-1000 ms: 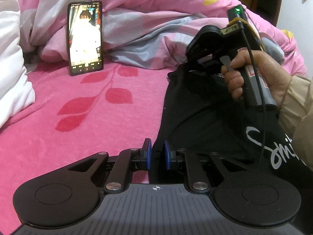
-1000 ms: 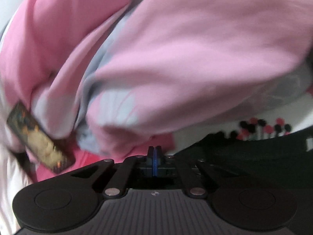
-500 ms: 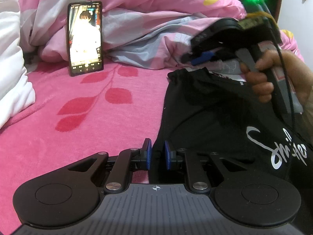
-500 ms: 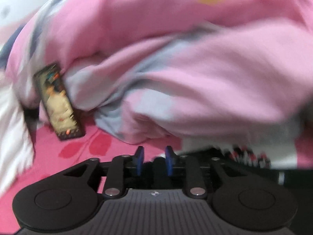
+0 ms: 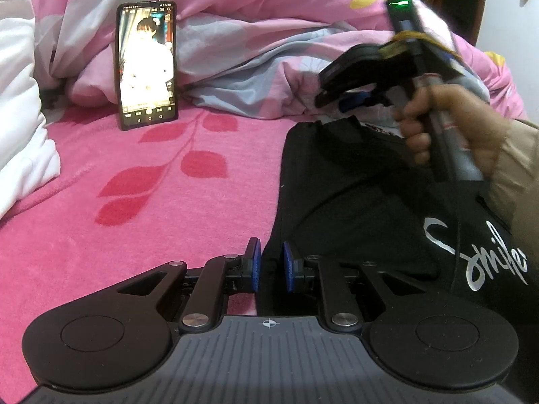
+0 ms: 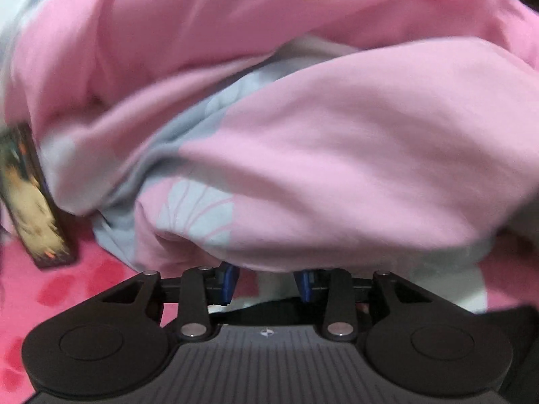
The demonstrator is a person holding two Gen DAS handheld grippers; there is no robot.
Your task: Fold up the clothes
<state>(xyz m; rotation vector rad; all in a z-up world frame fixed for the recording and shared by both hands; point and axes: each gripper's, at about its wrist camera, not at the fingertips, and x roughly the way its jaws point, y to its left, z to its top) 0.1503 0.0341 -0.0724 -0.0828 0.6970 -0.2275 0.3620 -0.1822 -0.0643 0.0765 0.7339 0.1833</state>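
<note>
A black garment [image 5: 353, 195] with white script lettering lies flat on the pink bedsheet [image 5: 134, 202]. My left gripper [image 5: 271, 266] sits at its near left edge, blue pads shut on the black cloth. In the left wrist view my right gripper [image 5: 331, 96], held by a person's hand [image 5: 448, 124], hovers above the garment's far corner. In its own view the right gripper [image 6: 266, 284] is open with nothing between its pads. It faces the rumpled quilt [image 6: 303, 134], and only a dark strip of the garment [image 6: 269, 308] shows below the fingers.
A pink and grey quilt [image 5: 252, 33] is bunched along the far side of the bed. A phone [image 5: 146, 64] with a lit screen leans against it; the right wrist view shows the phone [image 6: 30, 202] at the left. A white pillow [image 5: 17, 134] lies at the left edge.
My right gripper went from shut to open and lifted off the garment's far corner, rolling as it rose. The left gripper and the garment's near edge stayed as they were.
</note>
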